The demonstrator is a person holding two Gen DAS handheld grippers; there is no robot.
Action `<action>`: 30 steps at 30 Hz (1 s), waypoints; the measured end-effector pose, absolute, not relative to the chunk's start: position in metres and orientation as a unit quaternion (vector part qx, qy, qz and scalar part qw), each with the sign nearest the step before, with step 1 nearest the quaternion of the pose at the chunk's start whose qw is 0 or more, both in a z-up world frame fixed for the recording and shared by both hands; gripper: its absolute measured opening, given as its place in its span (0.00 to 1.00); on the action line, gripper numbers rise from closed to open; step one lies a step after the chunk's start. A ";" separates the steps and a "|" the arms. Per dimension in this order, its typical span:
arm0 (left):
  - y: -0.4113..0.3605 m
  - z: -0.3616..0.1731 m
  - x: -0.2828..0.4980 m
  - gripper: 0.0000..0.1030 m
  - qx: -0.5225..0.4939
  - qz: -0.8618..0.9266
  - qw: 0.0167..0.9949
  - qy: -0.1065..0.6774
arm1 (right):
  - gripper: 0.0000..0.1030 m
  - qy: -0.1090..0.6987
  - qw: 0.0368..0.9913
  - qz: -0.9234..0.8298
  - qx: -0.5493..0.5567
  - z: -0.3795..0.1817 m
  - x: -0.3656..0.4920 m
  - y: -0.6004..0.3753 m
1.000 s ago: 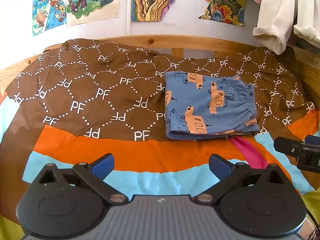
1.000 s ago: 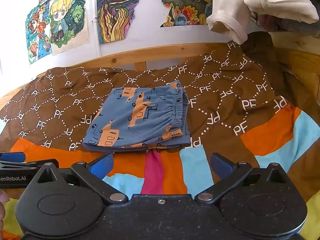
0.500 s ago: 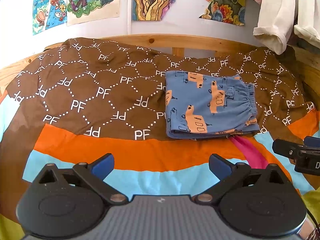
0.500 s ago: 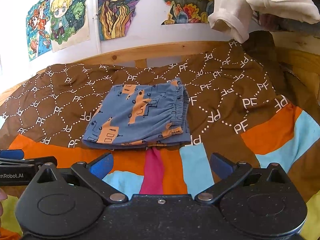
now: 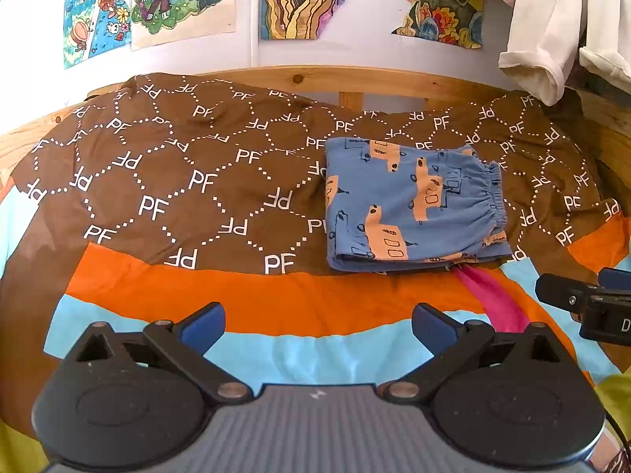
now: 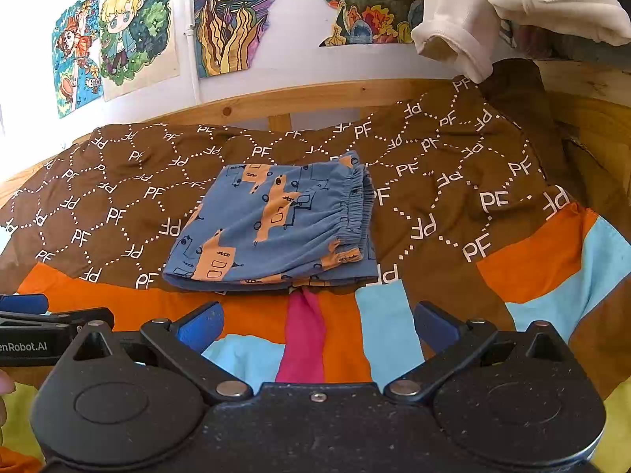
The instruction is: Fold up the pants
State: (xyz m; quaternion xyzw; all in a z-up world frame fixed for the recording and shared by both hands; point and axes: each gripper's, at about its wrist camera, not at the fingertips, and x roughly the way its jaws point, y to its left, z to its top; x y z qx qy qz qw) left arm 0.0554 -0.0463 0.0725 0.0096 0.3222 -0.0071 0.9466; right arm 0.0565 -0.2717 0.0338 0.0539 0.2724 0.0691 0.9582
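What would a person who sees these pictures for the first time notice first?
Probably the folded blue pants with orange prints, lying alone on the brown "PF" bedspread with bright orange and light blue patches at its near edge. Next, the colourful drawings on the wall behind the bed. Both the left gripper and right gripper are open and empty.

Folded pants [image 5: 414,207] lie on the bedspread [image 5: 177,197], ahead and right of the left gripper [image 5: 317,325] fingers — well apart. For the right gripper [image 6: 317,325] the pants sit ahead, slightly left of its fingers. Bed frame [image 5: 355,79] behind the spread, wall pictures [image 6: 232,15] above it. Hanging clothes [image 6: 493,12] upper right. Right gripper sits right of the left one.
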 end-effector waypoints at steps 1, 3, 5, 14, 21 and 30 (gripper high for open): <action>-0.046 0.073 0.055 1.00 0.009 -0.007 0.947 0.322 | 0.99 0.273 0.958 0.069 0.054 0.034 0.056 -0.272; -0.046 0.072 0.055 1.00 0.010 -0.007 0.946 0.323 | 0.99 0.273 0.958 0.070 0.054 0.033 0.057 -0.272; -0.046 0.072 0.055 1.00 0.010 -0.007 0.946 0.323 | 0.99 0.274 0.958 0.069 0.054 0.033 0.057 -0.272; -0.045 0.072 0.056 1.00 0.006 -0.005 0.946 0.325 | 0.99 0.275 0.957 0.069 0.054 0.033 0.057 -0.272; -0.045 0.072 0.056 1.00 0.006 -0.004 0.946 0.325 | 0.99 0.276 0.957 0.070 0.054 0.032 0.057 -0.272; -0.046 0.072 0.056 1.00 0.004 -0.002 0.945 0.328 | 0.99 0.277 0.957 0.070 0.054 0.032 0.057 -0.271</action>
